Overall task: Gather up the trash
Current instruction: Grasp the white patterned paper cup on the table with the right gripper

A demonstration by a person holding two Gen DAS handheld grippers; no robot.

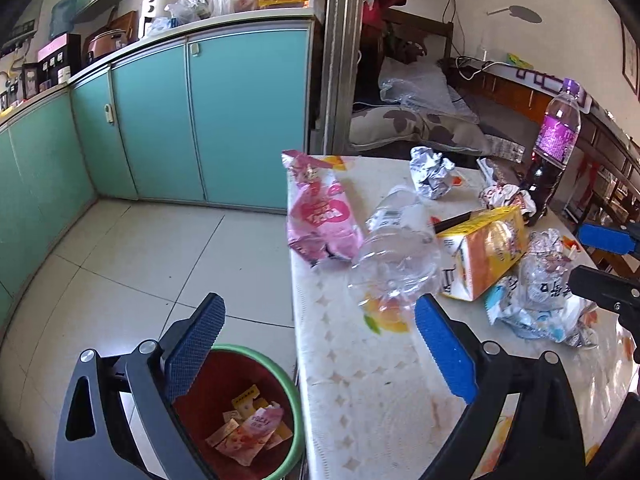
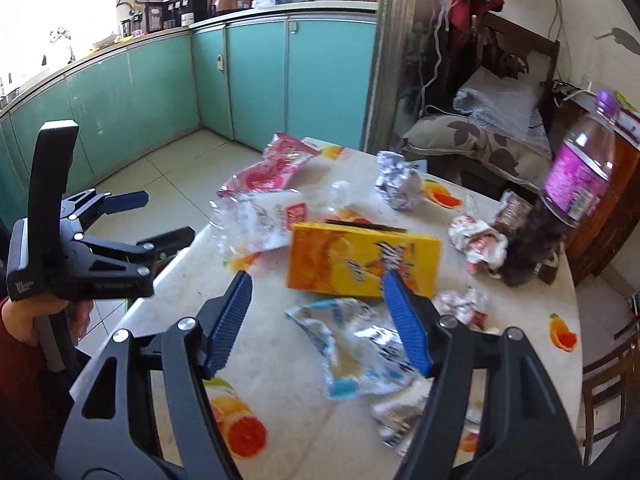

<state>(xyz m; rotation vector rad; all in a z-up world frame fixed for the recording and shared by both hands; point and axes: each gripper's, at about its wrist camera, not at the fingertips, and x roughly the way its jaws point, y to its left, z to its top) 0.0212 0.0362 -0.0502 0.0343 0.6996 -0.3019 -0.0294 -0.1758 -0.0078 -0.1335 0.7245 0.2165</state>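
Hanging over the table's (image 1: 360,380) left edge, the left gripper (image 1: 316,340) has its blue-padded fingers spread wide with nothing between them; one finger stands above the green-rimmed red bin (image 1: 248,412) on the floor, which already holds yellow and pink wrappers; on the table ahead lie a pink snack bag (image 1: 320,216), a crushed clear bottle (image 1: 394,256), a yellow box (image 1: 486,250), a silver-blue wrapper (image 1: 540,300), a crumpled foil ball (image 1: 432,172) and a purple-labelled bottle (image 1: 556,148) standing upright at the far edge.

From the right wrist, the right gripper (image 2: 320,320) is likewise wide open and empty, poised over the silver-blue wrapper (image 2: 360,344), just short of the yellow box (image 2: 360,260); the left gripper (image 2: 132,220) shows at the left, beside the table edge; a crumpled red-and-white wrapper (image 2: 476,244) lies near the purple-labelled bottle (image 2: 576,176).
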